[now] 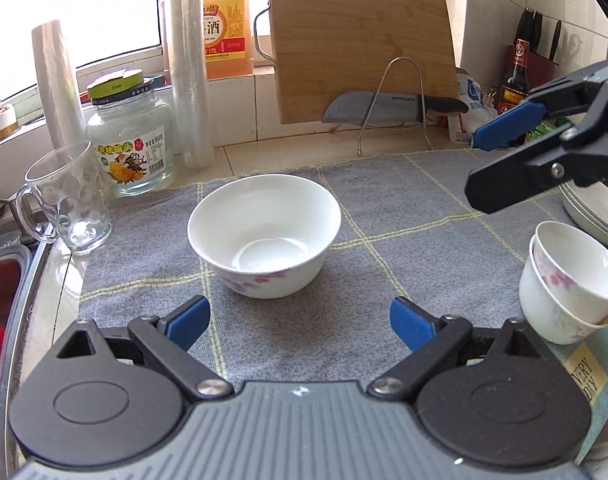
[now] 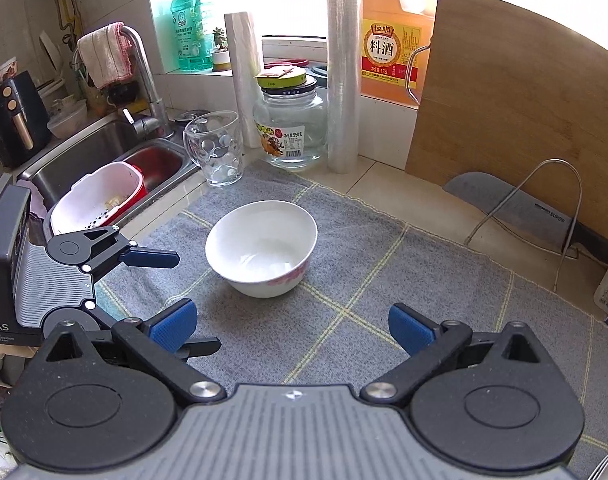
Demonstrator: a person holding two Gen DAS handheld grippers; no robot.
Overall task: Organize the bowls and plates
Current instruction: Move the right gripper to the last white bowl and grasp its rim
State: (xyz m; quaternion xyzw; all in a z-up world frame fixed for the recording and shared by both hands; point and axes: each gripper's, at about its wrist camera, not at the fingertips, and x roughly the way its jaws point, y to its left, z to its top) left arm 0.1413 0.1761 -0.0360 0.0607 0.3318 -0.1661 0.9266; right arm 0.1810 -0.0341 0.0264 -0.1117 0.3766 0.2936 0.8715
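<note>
A white bowl (image 1: 263,236) with pink flowers stands upright and empty on the grey checked cloth (image 1: 404,248). My left gripper (image 1: 299,324) is open just short of it, with nothing between the blue pads. In the left wrist view my right gripper (image 1: 476,166) hangs open above the cloth's right side, over a stack of plates (image 1: 596,212). Two nested small bowls (image 1: 572,280) lean at the right edge. In the right wrist view the same bowl (image 2: 261,248) lies ahead of my open right gripper (image 2: 291,328), and the left gripper's fingers (image 2: 155,258) reach in from the left.
A glass mug (image 1: 67,200), a glass jar (image 1: 129,140) and two film rolls (image 1: 187,64) stand behind the cloth on the left. A wooden cutting board (image 1: 360,40) and a knife (image 1: 384,106) lean at the back. The sink (image 2: 103,148) holds a white colander (image 2: 99,196).
</note>
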